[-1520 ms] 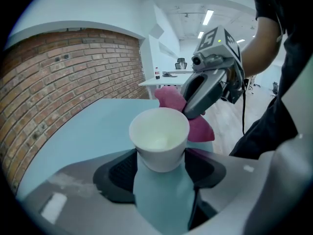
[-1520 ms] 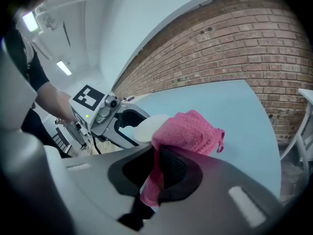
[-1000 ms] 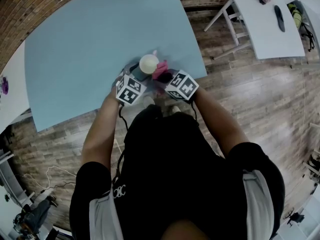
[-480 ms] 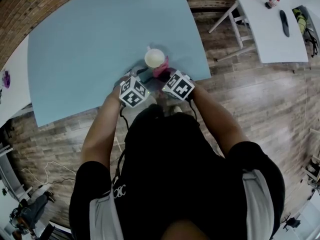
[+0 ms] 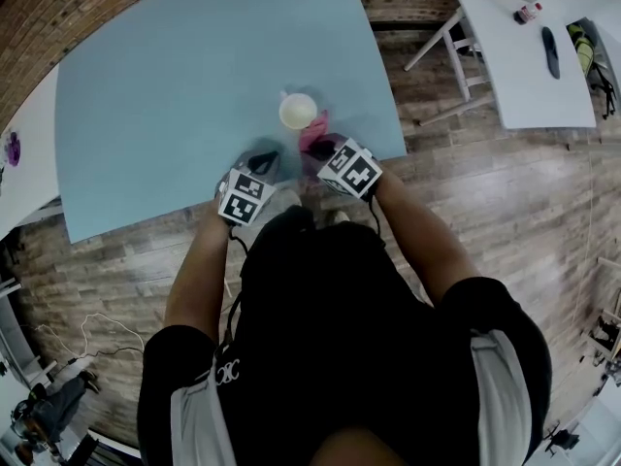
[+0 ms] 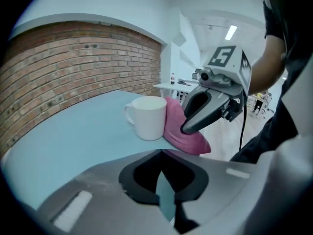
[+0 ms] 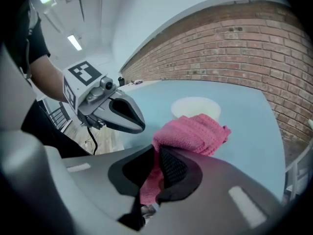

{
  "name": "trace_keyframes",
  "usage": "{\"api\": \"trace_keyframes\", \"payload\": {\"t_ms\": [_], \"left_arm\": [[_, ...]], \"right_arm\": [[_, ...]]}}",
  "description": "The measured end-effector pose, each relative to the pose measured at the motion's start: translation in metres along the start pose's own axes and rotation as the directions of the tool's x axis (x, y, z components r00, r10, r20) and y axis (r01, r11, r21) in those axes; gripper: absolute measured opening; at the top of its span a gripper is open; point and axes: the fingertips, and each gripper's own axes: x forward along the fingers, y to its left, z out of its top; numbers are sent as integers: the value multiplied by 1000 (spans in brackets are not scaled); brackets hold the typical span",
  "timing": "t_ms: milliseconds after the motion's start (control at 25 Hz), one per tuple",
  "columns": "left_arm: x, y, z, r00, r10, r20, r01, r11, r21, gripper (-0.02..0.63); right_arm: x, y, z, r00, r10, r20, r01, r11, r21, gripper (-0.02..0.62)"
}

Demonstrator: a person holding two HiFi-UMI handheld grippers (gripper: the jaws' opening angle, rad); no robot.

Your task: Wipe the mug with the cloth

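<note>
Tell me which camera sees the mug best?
The left gripper view: the mug stands side-on, handle showing. The head view shows only its open top; the right gripper view, just its rim behind the cloth.

Upright white mug (image 6: 149, 119) with bunched pink cloth (image 6: 190, 142) touching its side.

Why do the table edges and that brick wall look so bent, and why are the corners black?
Head view: a wide lens bows the table and the floorboards. Left gripper view: the brick wall arches and the corners go black; the mug is sharp. Right gripper view: curved wall again, dark rim, a ceiling light glaring upper left, the pink cloth crisp.
</note>
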Motion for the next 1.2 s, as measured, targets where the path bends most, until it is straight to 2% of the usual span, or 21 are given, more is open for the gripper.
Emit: {"api": "trace_keyframes", "payload": {"t_ms": [120,320,480,560,680,840,960,1080,1200], "left_arm": [[-24,5,-1,995,74,65,-67,992,-104,6],[-57,6,1,968,203,145,-165,957,-238,6],[-78,9,10,942,273,192,-206,928,-310,6],[-88,6,14,930,298,213,-219,918,-330,6],[-94,-4,11,924,323,206,-245,911,-331,6],[-102,-18,8,904,381,196,-287,879,-382,6],[-107,-36,7,895,407,183,-310,862,-402,6],[-110,-52,4,897,409,170,-315,859,-404,6],[-113,-58,-1,905,399,148,-321,869,-376,6]], "right_arm": [[-14,3,3,998,-16,54,14,999,32,37],[-49,1,10,980,-91,175,73,992,105,37],[-77,11,18,971,-100,218,91,995,47,37],[-91,17,21,964,-103,244,99,995,28,38],[-111,16,21,948,-132,288,129,991,30,37],[-132,4,11,932,-172,318,152,985,86,37],[-143,0,0,930,-180,319,157,983,99,37],[-145,0,-9,934,-184,306,166,983,82,37],[-145,4,-13,933,-176,315,154,984,93,37]]}}
